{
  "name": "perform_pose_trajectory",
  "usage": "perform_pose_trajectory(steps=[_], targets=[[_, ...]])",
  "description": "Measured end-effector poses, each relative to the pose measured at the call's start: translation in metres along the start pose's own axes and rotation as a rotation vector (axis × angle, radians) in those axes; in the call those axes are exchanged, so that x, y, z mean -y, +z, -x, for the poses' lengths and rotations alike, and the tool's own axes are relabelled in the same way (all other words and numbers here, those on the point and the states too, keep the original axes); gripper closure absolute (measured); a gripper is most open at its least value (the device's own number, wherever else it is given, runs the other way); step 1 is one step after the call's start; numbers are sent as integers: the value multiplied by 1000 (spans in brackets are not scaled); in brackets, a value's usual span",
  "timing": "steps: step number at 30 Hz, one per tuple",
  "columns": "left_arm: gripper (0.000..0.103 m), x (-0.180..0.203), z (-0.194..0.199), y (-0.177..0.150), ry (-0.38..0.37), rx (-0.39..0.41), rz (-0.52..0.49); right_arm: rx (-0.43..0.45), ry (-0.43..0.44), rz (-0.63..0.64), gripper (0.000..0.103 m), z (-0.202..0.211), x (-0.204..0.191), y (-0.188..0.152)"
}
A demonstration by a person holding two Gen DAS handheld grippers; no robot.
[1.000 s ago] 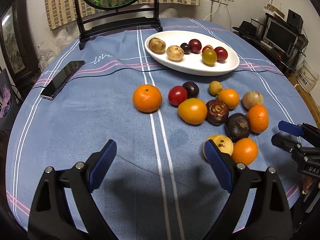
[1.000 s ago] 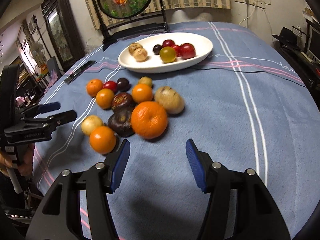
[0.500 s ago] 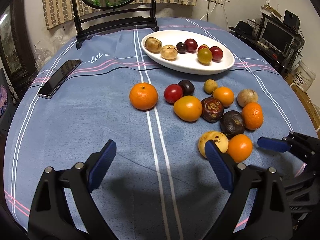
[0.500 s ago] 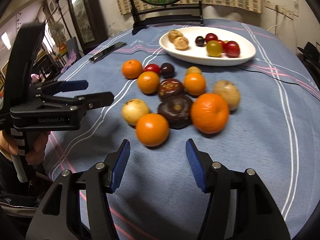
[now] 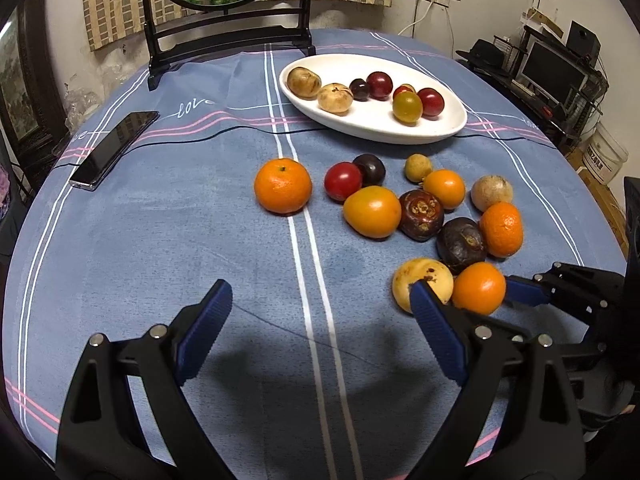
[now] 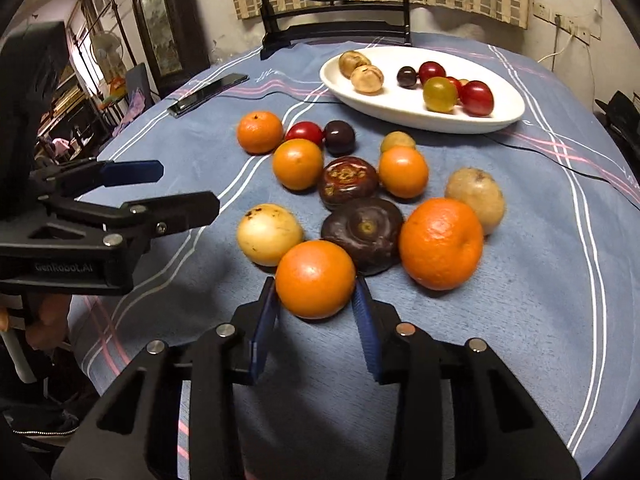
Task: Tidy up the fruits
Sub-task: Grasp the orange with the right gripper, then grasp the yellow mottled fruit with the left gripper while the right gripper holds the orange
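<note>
Several loose fruits lie on the blue tablecloth: oranges, dark mangosteens, red and dark plums, pale round fruits. A white oval plate (image 5: 448,128) at the back holds several more fruits. My right gripper (image 6: 316,300) has closed its blue pads around the nearest orange (image 6: 315,278), which rests on the cloth; it also shows in the left wrist view (image 5: 478,288). My left gripper (image 5: 320,320) is open and empty above bare cloth, left of a yellow fruit (image 5: 420,280). The right gripper also shows in the left wrist view (image 5: 520,290).
A black phone (image 5: 114,148) lies at the table's left. A dark wooden screen stand (image 5: 228,40) stands at the back. A thin black cable (image 5: 220,136) runs across the cloth before the plate. A large orange (image 6: 440,242) and a mangosteen (image 6: 362,234) sit close beside the held orange.
My right gripper moved forward and left to the nearest orange and narrowed its jaws around it. My left gripper stayed open, nearly still.
</note>
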State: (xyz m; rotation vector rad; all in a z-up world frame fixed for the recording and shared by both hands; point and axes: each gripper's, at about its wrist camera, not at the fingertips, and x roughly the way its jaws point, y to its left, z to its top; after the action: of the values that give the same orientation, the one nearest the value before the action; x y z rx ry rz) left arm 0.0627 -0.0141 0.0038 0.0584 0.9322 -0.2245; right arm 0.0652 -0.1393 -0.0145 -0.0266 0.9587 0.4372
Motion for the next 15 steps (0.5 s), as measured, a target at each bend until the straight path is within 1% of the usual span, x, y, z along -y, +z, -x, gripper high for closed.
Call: perform_pose_trajectory(steps=[5,8,12,15], targets=[[11,10,4,0,-29,6,-30,27,-6,-31,64,16,14,-8],[11,17,4,0,-52,2,-58,30,-30,-48,64,24,27,-16],[11,31,-4,-3,-71,-23,-96,38,-62,-78,64,34,41,-25],[11,39,-13,-4,-68,-47,-112,50,-67,-92,64,40,47,-29]])
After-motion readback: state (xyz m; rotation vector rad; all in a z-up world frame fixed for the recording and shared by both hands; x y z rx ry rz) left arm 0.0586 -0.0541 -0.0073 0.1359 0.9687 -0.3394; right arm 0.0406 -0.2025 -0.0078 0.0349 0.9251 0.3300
